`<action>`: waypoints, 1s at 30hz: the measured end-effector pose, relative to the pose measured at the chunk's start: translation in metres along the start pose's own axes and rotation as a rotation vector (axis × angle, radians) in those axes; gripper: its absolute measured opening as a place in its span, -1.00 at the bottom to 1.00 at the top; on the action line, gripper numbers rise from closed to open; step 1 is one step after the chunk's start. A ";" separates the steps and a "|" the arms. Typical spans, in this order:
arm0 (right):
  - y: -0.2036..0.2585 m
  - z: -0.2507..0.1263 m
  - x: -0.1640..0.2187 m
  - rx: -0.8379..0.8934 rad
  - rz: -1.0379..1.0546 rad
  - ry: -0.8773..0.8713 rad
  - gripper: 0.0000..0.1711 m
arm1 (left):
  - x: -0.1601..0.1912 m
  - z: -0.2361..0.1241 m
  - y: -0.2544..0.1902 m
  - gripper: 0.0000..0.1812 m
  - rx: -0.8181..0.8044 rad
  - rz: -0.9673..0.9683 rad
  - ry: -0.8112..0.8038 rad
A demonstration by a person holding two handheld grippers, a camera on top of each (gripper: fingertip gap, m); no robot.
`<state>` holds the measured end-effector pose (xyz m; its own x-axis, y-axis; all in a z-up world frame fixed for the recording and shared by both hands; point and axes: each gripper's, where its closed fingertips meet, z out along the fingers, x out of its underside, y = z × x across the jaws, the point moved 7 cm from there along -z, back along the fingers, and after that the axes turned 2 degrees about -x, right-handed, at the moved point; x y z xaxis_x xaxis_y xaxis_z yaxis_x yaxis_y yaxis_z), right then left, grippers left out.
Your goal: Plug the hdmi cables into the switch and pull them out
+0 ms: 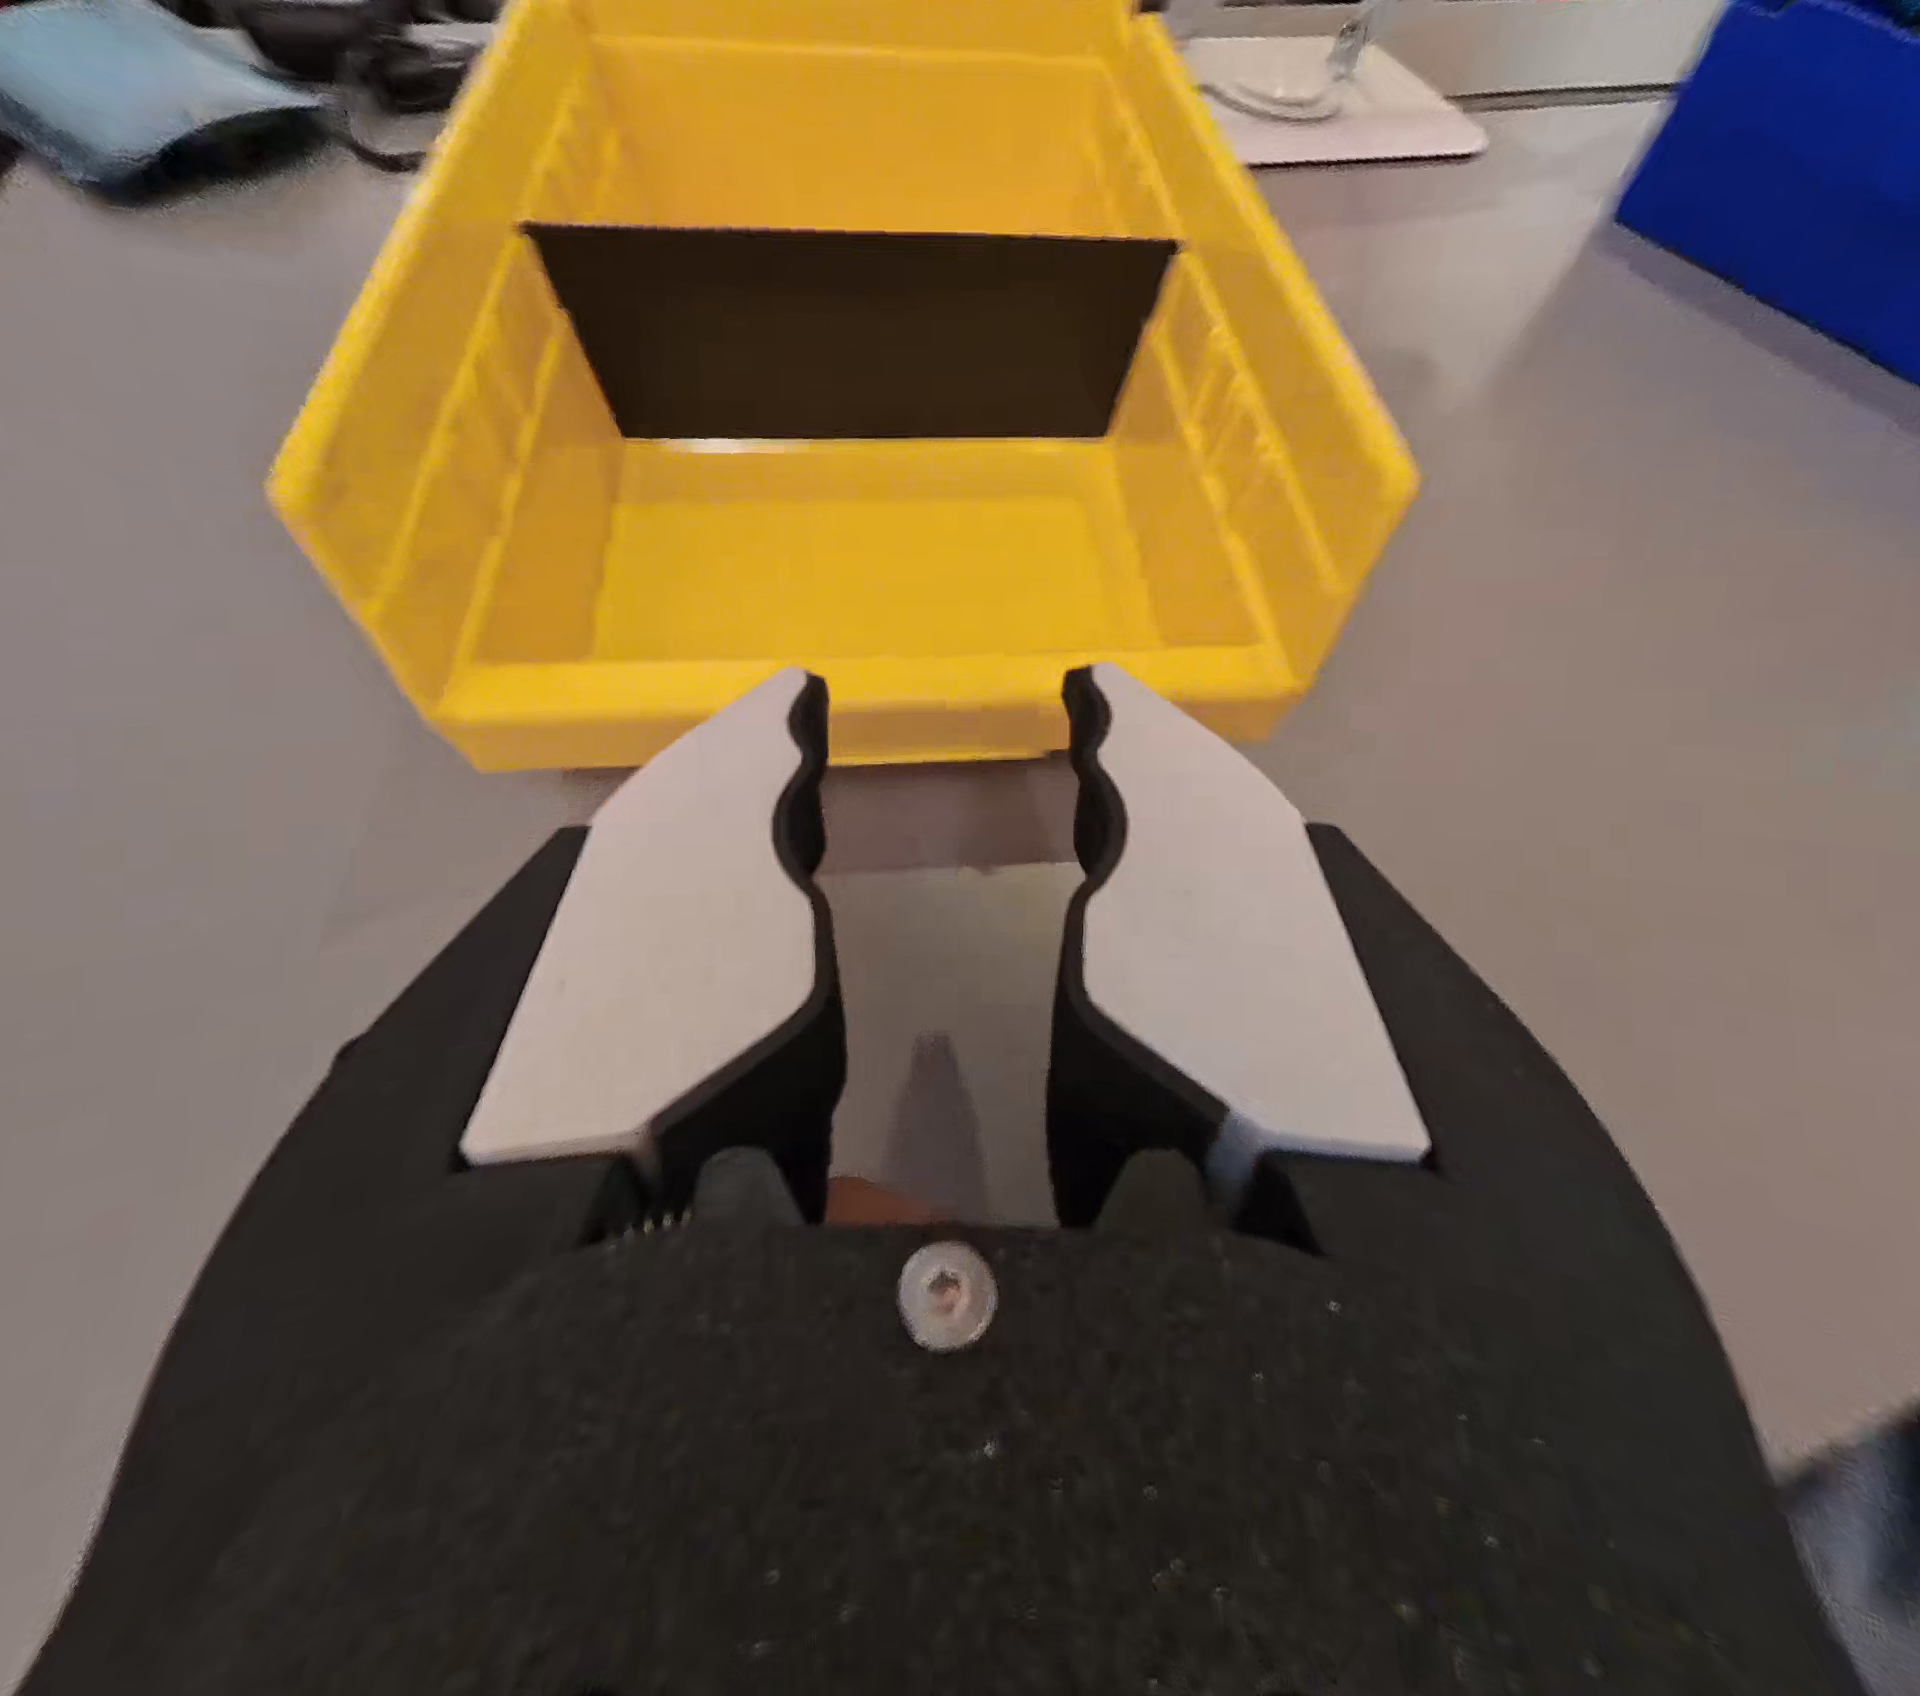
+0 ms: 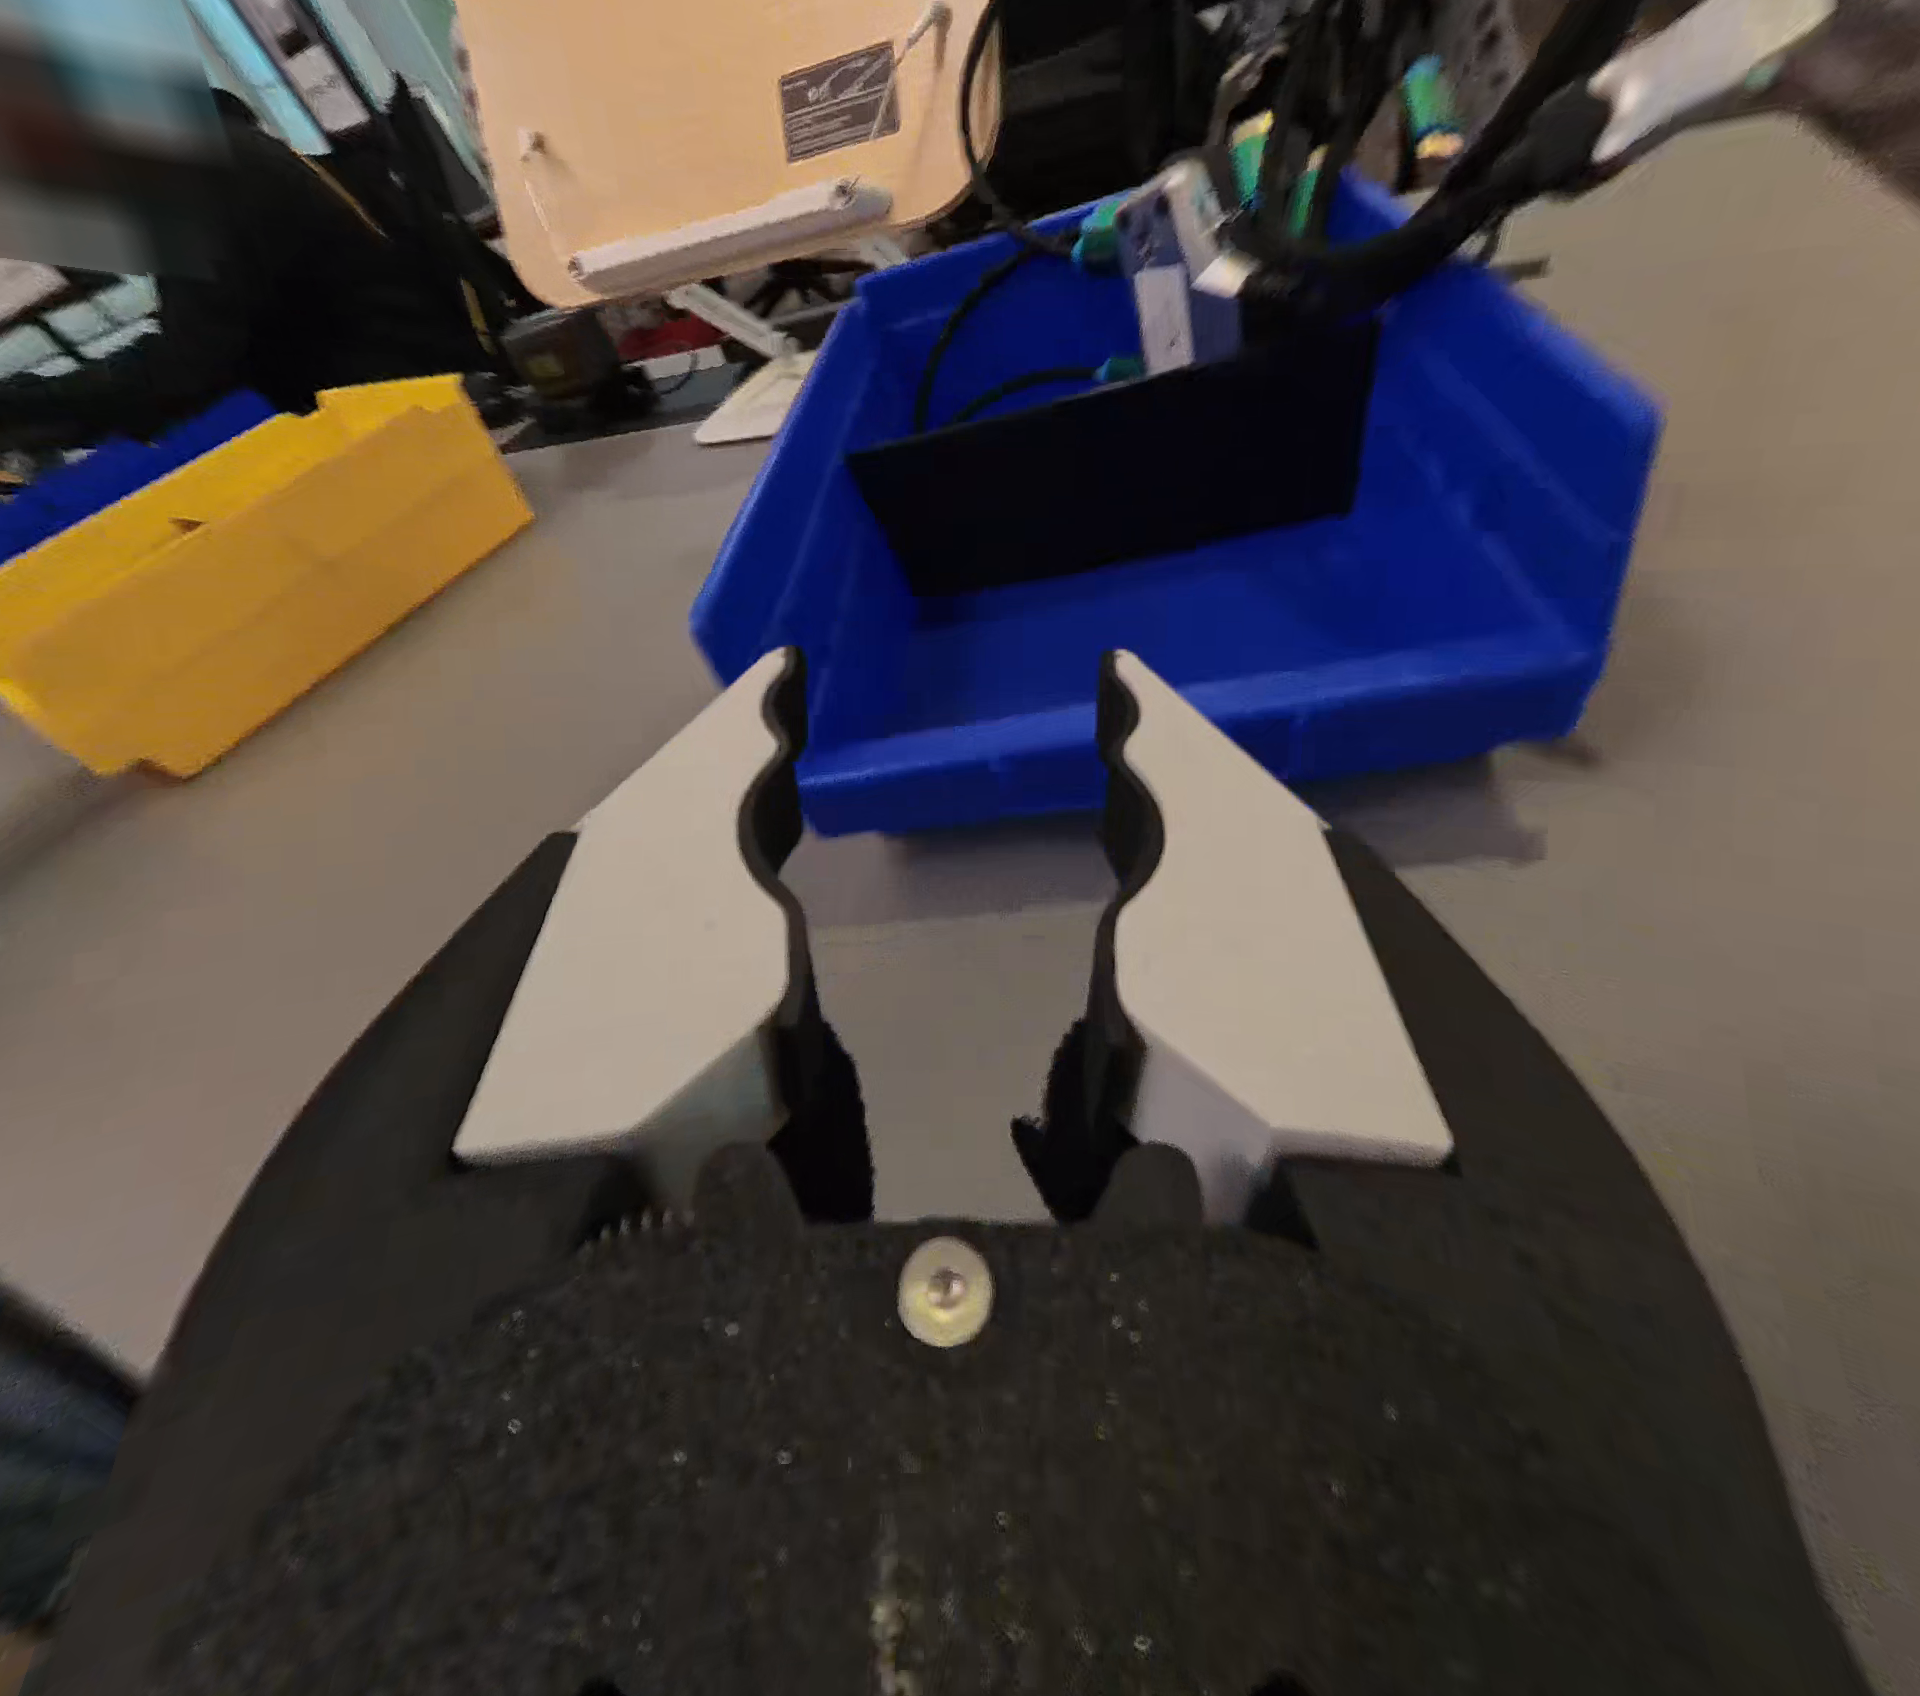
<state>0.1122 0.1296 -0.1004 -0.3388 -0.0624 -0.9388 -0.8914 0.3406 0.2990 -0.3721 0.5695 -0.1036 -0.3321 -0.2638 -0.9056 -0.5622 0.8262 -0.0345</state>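
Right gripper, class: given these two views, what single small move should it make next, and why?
Probably advance the right gripper, open and empty, over the blue bin toward the black cables and small blue device behind its divider; the yellow bin holds nothing.

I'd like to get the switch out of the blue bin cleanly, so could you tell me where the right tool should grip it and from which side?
Grip the switch across its flat blue sides near the lower end, coming from the front left over the black divider. It stands tilted in the blue bin's rear compartment, and black cables crowd its upper right, so that side looks blocked. The right tool is open.
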 end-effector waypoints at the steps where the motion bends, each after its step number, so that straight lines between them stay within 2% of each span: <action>1: 0.005 -0.001 0.005 -0.025 0.004 0.018 -0.33 | 0.003 0.003 0.005 -0.52 -0.028 0.021 0.007; 5: 0.015 0.002 0.010 0.035 -0.168 0.091 -0.34 | 0.014 0.012 0.014 -0.53 -0.079 0.054 0.059; 14: 0.013 0.012 0.030 0.008 -0.132 0.254 -0.29 | 0.020 0.017 0.017 -0.53 -0.079 0.025 0.083; 30: 0.006 0.010 0.031 0.024 -0.133 0.263 -0.24 | 0.021 0.020 0.017 -0.51 -0.128 0.039 0.108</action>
<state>0.0994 0.1392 -0.1290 -0.2891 -0.3482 -0.8917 -0.9267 0.3356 0.1694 -0.3737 0.5878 -0.1316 -0.4313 -0.2907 -0.8541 -0.6370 0.7685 0.0601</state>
